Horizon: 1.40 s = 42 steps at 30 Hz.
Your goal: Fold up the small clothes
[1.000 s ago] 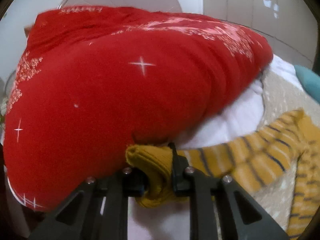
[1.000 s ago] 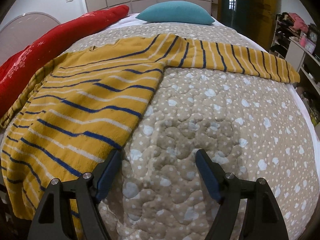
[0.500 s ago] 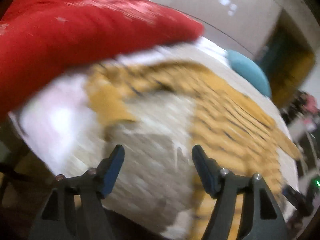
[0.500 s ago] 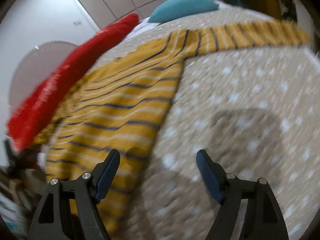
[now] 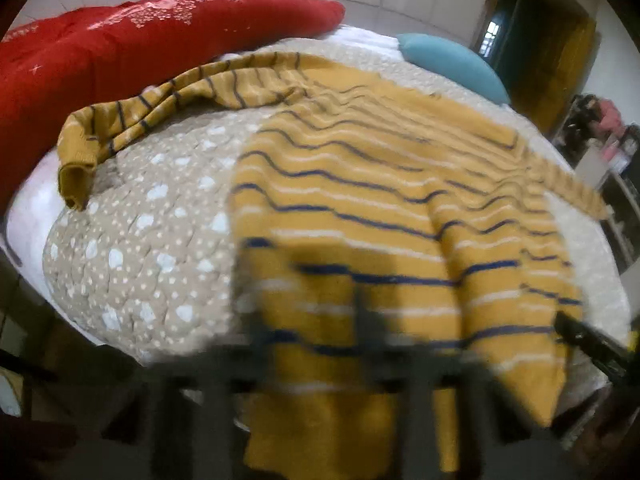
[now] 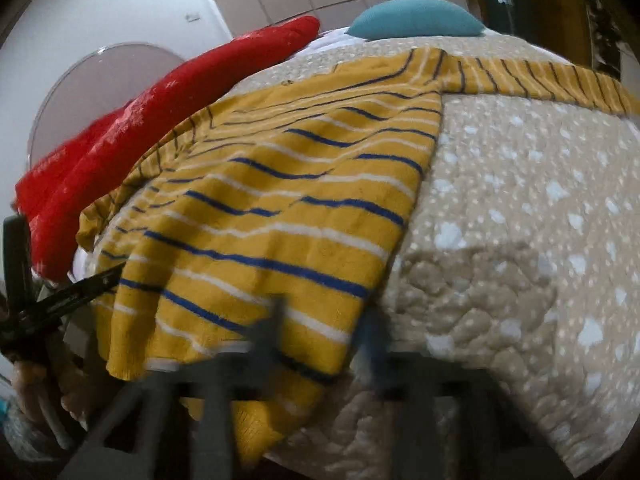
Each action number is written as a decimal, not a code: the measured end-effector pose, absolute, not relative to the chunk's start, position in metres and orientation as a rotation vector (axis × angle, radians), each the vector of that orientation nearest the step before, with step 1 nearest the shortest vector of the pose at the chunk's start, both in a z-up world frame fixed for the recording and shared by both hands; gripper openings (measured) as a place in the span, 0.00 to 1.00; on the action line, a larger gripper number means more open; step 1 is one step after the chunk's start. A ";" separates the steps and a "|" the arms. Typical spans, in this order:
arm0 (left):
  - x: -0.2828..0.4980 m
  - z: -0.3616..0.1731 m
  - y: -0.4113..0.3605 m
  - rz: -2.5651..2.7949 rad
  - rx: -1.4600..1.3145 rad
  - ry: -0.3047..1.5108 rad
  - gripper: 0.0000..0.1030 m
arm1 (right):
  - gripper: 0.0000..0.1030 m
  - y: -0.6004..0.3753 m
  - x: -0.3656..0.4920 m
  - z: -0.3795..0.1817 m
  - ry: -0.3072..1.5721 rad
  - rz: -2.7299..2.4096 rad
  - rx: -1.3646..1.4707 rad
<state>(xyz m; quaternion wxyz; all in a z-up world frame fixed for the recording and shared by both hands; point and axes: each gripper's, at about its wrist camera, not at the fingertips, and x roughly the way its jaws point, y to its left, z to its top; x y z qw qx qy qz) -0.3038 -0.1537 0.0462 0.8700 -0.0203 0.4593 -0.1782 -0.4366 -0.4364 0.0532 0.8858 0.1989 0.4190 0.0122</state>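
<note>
Mustard striped sweater (image 5: 380,184) | flat on quilt (image 5: 160,240) | sleeves spread, hem overhanging

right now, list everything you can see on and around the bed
sweater: one, mustard with navy and white stripes, spread on the quilt, hem hanging over the near edge
quilt: one, beige with pale dots, covering the bed
red blanket: one, red with white sparkles, bunched along the far left side
pillow: one, teal, at the head
left gripper: blurred, jaws just closed, at the sweater's hem
right gripper: blurred, jaws just closed, at the hem's corner
</note>
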 end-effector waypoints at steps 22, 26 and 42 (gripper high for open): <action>-0.349 0.076 -0.100 -0.366 -0.123 0.953 0.53 | 0.24 -0.520 -0.512 0.070 0.855 -0.002 0.631; -0.347 0.095 -0.123 -0.374 -0.024 0.874 0.64 | 0.33 -0.542 -0.510 0.069 0.836 -0.068 0.679; -0.312 0.079 -0.198 -0.440 0.144 0.864 0.74 | 0.50 -0.555 -0.490 0.065 0.808 -0.122 0.642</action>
